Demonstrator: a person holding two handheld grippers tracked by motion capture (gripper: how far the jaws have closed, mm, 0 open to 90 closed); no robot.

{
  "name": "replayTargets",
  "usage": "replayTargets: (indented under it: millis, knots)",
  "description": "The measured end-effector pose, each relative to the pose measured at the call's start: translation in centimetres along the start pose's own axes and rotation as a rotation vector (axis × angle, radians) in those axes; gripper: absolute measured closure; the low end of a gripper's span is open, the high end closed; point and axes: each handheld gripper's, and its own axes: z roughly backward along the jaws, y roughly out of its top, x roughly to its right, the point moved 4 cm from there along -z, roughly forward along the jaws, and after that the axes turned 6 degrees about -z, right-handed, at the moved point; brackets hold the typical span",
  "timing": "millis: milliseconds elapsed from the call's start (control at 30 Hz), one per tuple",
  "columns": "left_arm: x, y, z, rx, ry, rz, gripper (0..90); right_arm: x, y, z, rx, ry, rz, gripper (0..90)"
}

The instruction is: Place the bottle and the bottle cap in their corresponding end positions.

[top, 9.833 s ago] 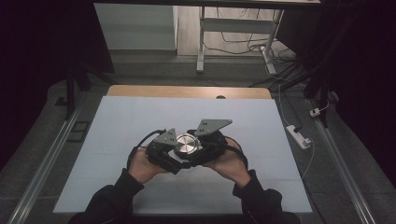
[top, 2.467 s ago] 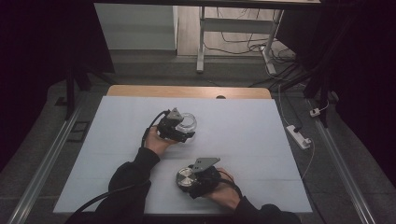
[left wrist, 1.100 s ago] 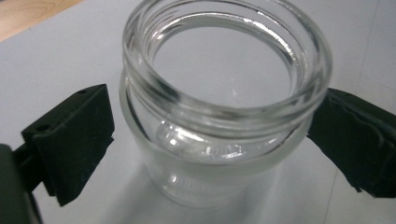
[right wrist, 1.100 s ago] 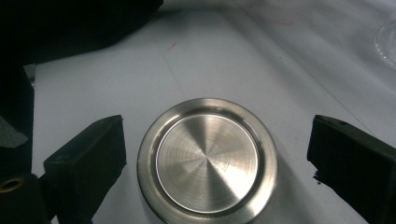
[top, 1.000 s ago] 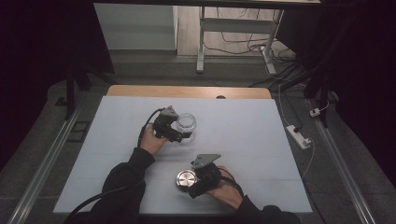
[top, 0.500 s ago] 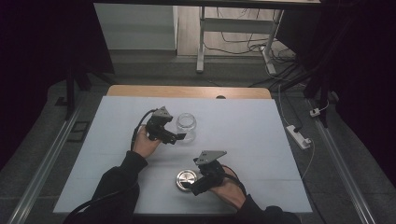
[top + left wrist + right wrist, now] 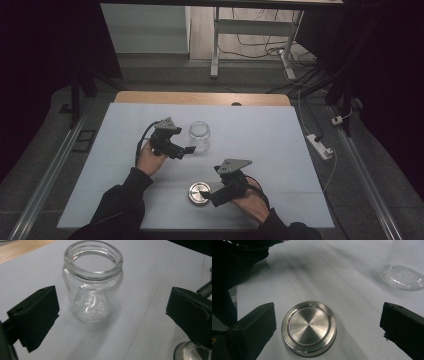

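From the high view, your left gripper [image 7: 189, 149] sits just left of the open glass jar [image 7: 199, 135], which stands upright near the middle of the pale table [image 7: 260, 125], and your right gripper [image 7: 207, 192] rests just right of the metal lid [image 7: 199, 192], lying flat near the front edge. Here the jaw tips are small and dark, so the gaps are hard to judge, and your sleeves run off the bottom edge. In the left gripper view the jar [image 7: 93, 281] stands clear ahead of the spread jaws, untouched by either pad; the gripper [image 7: 111, 312] is released and grasps nothing. The right-hand jaw is cut off by the frame, and a sliver of the lid [image 7: 192, 352] peeks in at the lower right corner. In the right gripper view the lid [image 7: 309, 328] lies between the wide-apart jaws with bare table on either side; those jaws have just been opening, and the gripper [image 7: 328, 325] is let go. Just the jar's dimpled base [image 7: 402, 276] appears at upper right, its top cropped, and a dark sleeve [image 7: 234, 262] blocks the upper left.
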Motion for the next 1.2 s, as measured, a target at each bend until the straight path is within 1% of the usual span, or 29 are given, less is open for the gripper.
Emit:
replayTargets:
  millis: [200, 333, 533, 767, 867, 967, 1033, 1200]
  knots:
    - [0.9, -0.3, 0.4, 0.002, -0.015, 0.000, 0.0, 0.3, -0.1, 0.4, 0.003, -0.014, 0.007, 0.1]
    - [1.5, -0.2, 0.8, -0.009, -0.012, -0.018, 0.0, 0.5, -0.3, 0.6, -0.004, -0.025, 0.011, 0.0]
    - [2.7, -0.5, 1.7, -0.001, -0.026, -0.024, 0.0, 0.7, -0.3, 1.1, -0.001, -0.041, 0.017, 0.0]
    - [3.8, -0.8, 2.9, 0.021, -0.052, 0.001, 0.0, 1.0, -0.2, 1.8, 0.013, -0.048, 0.012, 0.0]
    - [4.3, -1.1, 3.0, 0.007, -0.051, -0.007, 0.0, 1.0, -0.2, 2.1, 0.014, -0.055, 0.016, 0.0]
    - [4.8, -1.5, 3.3, 0.006, -0.063, -0.007, 0.0, 1.1, -0.2, 2.4, 0.014, -0.059, 0.022, 0.0]
    - [5.2, -1.7, 3.6, 0.003, -0.062, -0.011, 0.0, 1.2, -0.3, 2.7, 0.015, -0.063, 0.024, 0.0]
    - [6.2, -2.0, 4.6, 0.016, -0.062, -0.006, 0.0, 1.2, -0.4, 3.5, 0.022, -0.069, 0.022, 0.0]
